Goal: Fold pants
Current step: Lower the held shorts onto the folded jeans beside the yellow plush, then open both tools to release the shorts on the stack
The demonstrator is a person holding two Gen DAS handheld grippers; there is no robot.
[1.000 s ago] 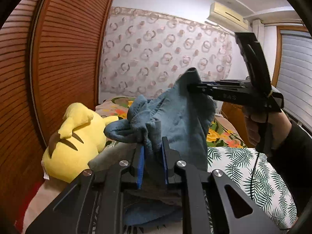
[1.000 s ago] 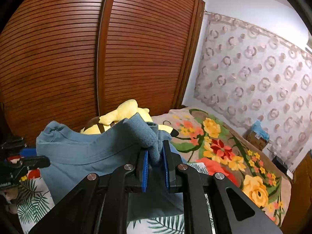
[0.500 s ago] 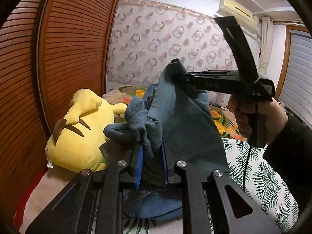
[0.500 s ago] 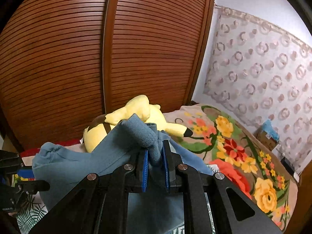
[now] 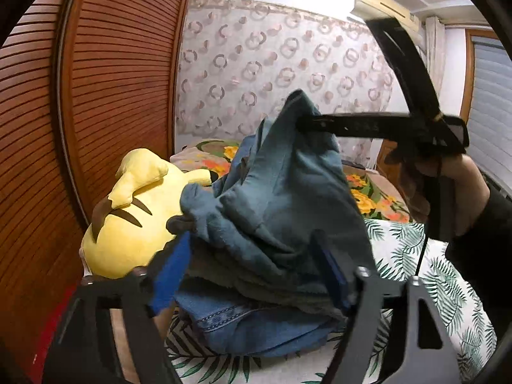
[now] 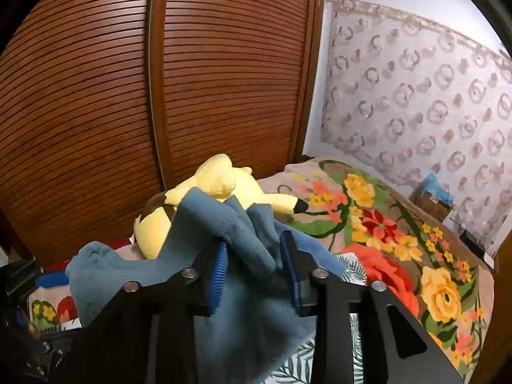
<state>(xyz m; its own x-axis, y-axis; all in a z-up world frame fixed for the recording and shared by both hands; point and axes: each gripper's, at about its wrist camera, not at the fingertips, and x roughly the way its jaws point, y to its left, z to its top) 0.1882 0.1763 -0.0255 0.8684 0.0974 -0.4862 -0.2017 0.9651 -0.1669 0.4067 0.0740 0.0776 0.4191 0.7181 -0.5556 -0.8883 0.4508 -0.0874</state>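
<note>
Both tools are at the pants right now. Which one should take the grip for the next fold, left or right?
Right, probably. The pants bunch between the right tool fingers and peak at its tip. The left tool is spread wide, with fabric only draped across it.

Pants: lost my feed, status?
Left gripper open. Right gripper open, cloth loose between the pads. Pants bunched over jeans. Plush alongside.

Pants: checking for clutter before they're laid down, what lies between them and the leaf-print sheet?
A denim garment lies there, under the pants and on the leaf-print sheet. The left wrist view shows it.
</note>
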